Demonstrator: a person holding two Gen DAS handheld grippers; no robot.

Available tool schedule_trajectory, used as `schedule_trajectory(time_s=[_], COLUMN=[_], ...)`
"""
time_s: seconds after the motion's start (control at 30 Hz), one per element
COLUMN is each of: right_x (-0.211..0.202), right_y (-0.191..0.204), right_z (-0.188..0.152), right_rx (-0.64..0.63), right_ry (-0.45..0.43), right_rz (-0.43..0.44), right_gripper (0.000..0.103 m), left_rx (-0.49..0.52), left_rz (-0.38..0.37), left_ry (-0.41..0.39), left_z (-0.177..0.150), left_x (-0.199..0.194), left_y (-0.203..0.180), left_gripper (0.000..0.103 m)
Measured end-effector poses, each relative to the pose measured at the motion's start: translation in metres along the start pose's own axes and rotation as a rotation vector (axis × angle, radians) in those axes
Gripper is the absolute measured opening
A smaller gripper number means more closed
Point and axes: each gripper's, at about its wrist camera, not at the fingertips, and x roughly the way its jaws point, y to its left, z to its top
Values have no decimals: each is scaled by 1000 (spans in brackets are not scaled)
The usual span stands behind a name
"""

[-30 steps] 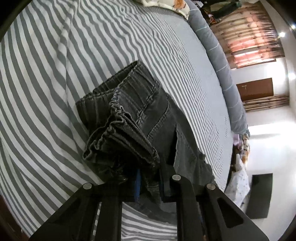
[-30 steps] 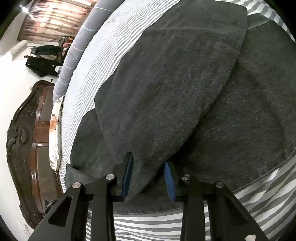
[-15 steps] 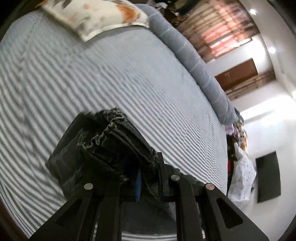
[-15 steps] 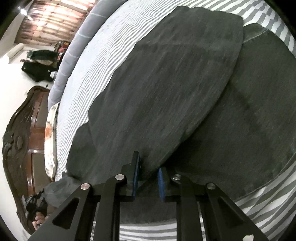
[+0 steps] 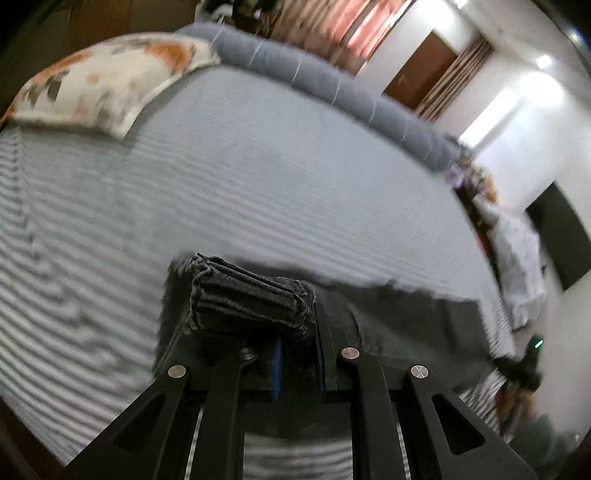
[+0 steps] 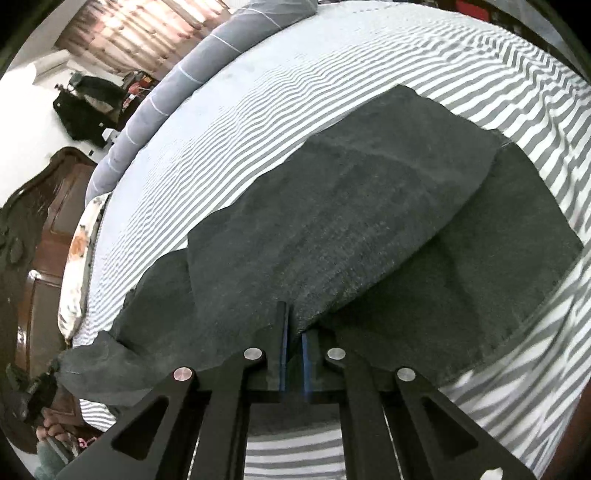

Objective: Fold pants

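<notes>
Pinching pants (image 5: 251, 302), both tongs (image 5: 298, 354) (image 6: 293, 347) clamped

A bedroom in a home. Most of both views is filled by a wide bed (image 5: 258, 177) under a grey-and-white striped sheet (image 6: 369, 66). A flowered pillow (image 5: 107, 77) lies at the upper left of the left wrist view, and a long grey bolster (image 5: 332, 88) runs along the bed's far edge toward the upper right. A dark carved wooden headboard (image 6: 40, 229) stands at the left edge of the right wrist view. Pinkish curtains (image 6: 147, 26) glow at the top left there. A brown wooden door (image 5: 421, 70) sits in a white wall at the upper right of the left wrist view. Dark clothes (image 6: 88, 110) hang at the upper left of the right wrist view.
</notes>
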Motion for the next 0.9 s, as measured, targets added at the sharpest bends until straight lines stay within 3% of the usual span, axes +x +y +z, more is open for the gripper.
schedule_trajectory(time_s=[0.2,0.37,0.57,0.77,0.9], right_x=[-2,1,18,23,17], right_y=[-7,-13,-19,-35,-51], right_z=[-19,-29,-36,-33,-28], right_rx=[16,27,22,106,143], right_ry=[23,44,91,102,83], right_rz=[-16,-36,-73,8,43], right_gripper=[5,5,5,16,18], left_rx=[-58,-131,-123,-94,-135], left_rz=[65,52,118,217,214], left_ry=[119,116,128,90,97], left_z=[-47,-64,-72,-72,-75], left_x=[32,36,41,29,17], left_y=[40,55,52,34,27], left_gripper=[14,16,19,28,36])
